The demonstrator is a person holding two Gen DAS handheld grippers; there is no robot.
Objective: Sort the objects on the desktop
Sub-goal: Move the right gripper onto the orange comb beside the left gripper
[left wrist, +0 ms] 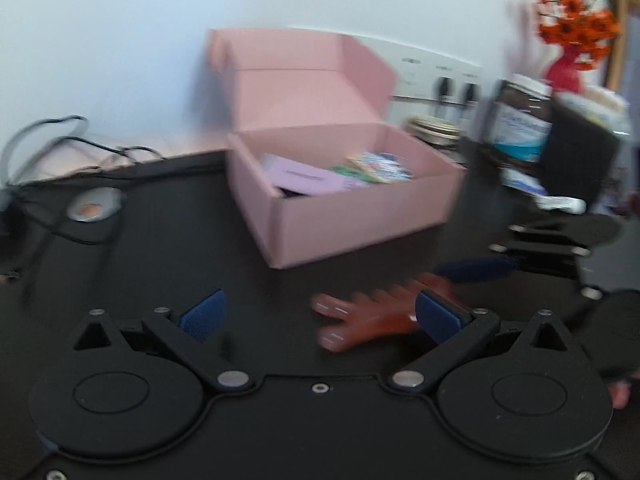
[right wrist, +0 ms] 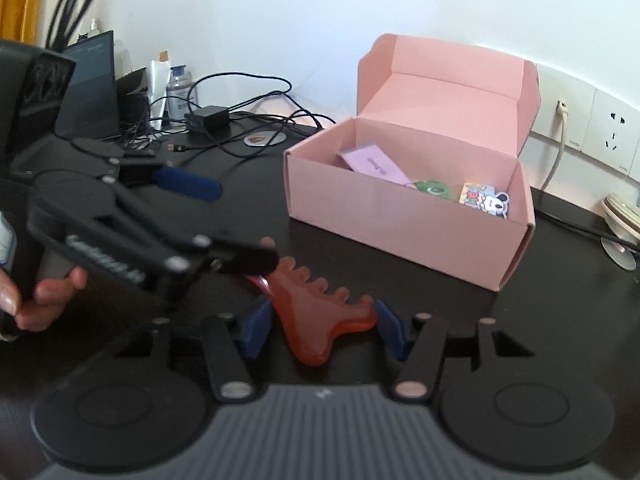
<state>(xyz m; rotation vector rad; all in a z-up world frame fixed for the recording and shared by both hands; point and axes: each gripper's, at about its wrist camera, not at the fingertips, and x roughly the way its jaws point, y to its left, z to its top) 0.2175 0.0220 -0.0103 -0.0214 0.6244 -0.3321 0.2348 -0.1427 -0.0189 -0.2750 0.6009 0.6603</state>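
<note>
A: Where do we have the orange comb-like piece (right wrist: 320,320)?

B: It lies on the black desk (right wrist: 440,320), just in front of the open pink box (right wrist: 400,216). Our right gripper (right wrist: 320,330) has its blue pads (right wrist: 256,328) on either side of it, close to its edges; we cannot tell whether they are pressing it.

A: And our left gripper (left wrist: 320,314)?

B: Its fingers are spread wide. In the left wrist view the toothed end of the piece (left wrist: 360,320) lies between them, close by the right-hand pad (left wrist: 438,316), though blur hides whether they touch.

A: What do we see in the box?

B: A lilac card (right wrist: 376,164), a green item (right wrist: 434,189) and cartoon stickers (right wrist: 486,199). Cables (right wrist: 240,120) and a charger (right wrist: 210,120) lie behind on the desk.
</note>
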